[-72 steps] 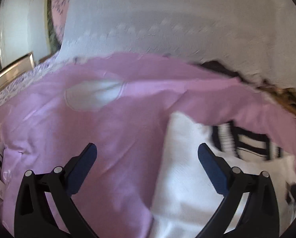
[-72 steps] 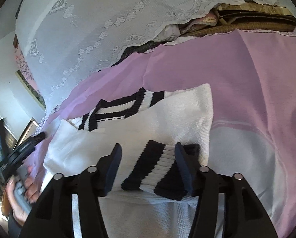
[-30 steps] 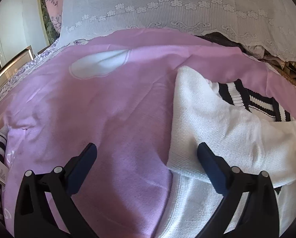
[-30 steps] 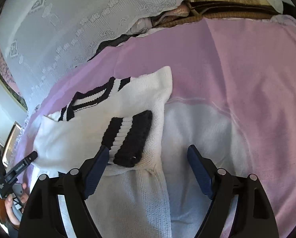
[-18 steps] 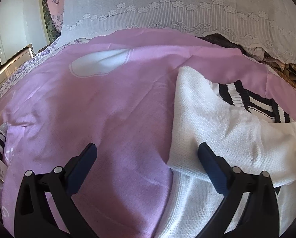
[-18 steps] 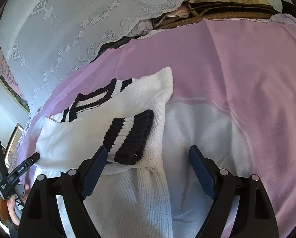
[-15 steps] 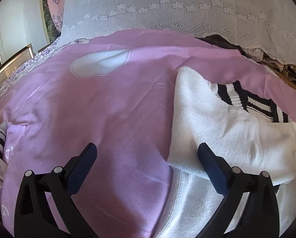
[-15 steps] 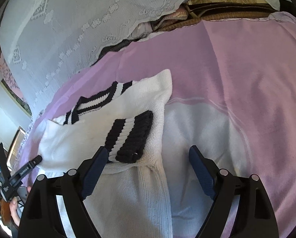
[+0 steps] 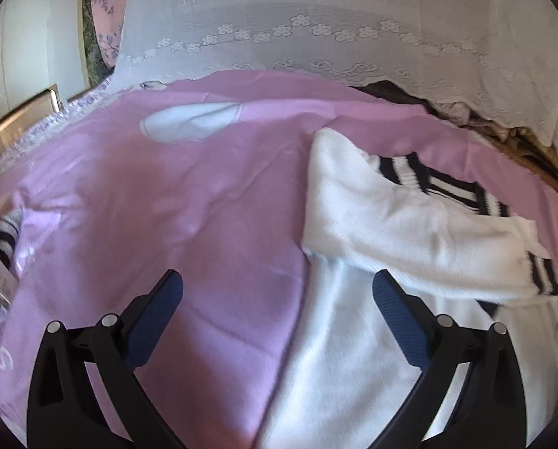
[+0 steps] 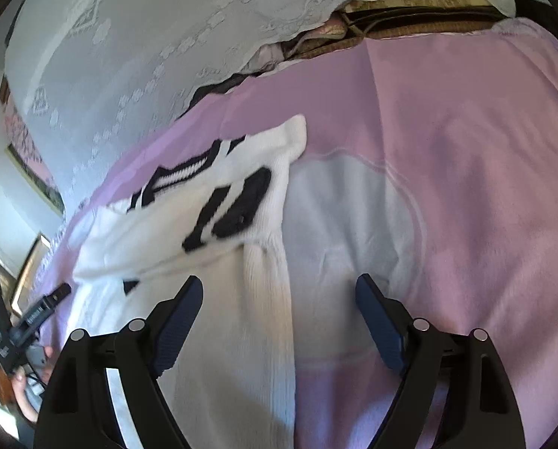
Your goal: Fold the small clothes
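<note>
Sweater: a white knit sweater (image 9: 383, 232) with black-and-white striped collar and cuffs is lying on the pink bedspread (image 9: 174, 202), both sleeves folded across its chest.
Sleeve cuff: in the right wrist view 1 striped cuff (image 10: 230, 209) is resting on the folded sleeve, near the sweater's right edge.
Left gripper: the left gripper (image 9: 277, 292) is hovering with its 2 blue-padded fingers spread wide, gripping nothing; the sweater's left edge is lying between them.
Right gripper: the right gripper (image 10: 279, 295) is hanging over the sweater's lower body, jaws wide apart and empty, the knit's right edge between them.
Background: a white lace cover (image 9: 335, 30) is draping over things behind the bed.
Hand: a person's hand (image 10: 28, 389) is showing at the lower left edge of the right wrist view.
</note>
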A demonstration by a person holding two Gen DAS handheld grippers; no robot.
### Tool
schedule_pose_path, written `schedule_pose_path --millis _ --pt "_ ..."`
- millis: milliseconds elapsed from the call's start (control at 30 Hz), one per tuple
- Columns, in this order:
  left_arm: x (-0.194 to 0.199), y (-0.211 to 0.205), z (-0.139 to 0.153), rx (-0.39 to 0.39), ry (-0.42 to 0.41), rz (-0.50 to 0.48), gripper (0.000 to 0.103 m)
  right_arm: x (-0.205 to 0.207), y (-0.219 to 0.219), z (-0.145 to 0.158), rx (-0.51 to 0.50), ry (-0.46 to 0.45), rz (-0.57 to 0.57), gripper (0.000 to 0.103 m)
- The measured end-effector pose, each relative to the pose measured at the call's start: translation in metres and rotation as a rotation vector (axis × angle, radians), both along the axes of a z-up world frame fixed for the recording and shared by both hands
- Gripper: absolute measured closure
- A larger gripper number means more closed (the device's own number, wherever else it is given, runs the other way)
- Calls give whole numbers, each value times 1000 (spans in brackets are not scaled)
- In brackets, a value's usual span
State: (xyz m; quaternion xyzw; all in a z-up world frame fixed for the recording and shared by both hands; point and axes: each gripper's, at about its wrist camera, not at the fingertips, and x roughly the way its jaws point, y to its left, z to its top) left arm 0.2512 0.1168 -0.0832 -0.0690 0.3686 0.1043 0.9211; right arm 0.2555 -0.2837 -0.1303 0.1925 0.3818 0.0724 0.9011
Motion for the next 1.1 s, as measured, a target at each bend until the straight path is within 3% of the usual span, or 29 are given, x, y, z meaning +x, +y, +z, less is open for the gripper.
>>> schedule_pose_path --millis 100,300,533,767,967,1100 --pt "-14 2 -4 -91 11 -28 4 -9 1 -2 -10 2 13 18" --pt "-39 -6 -9 -88 35 -41 4 -28 -10 -5 62 2 42 18" --pt "-90 2 -12 -191 55 -110 4 -69 -4 -5 41 0 124 15" --pt "-158 -8 -15 -186 46 -310 4 -118 -4 -7 101 -8 195 15" --pt "-203 -5 -20 -305 77 -530 4 -157 -21 -10 243 -27 234 18" --pt "-219 -13 -23 -299 96 -604 4 -180 -23 -14 293 -22 274 28"
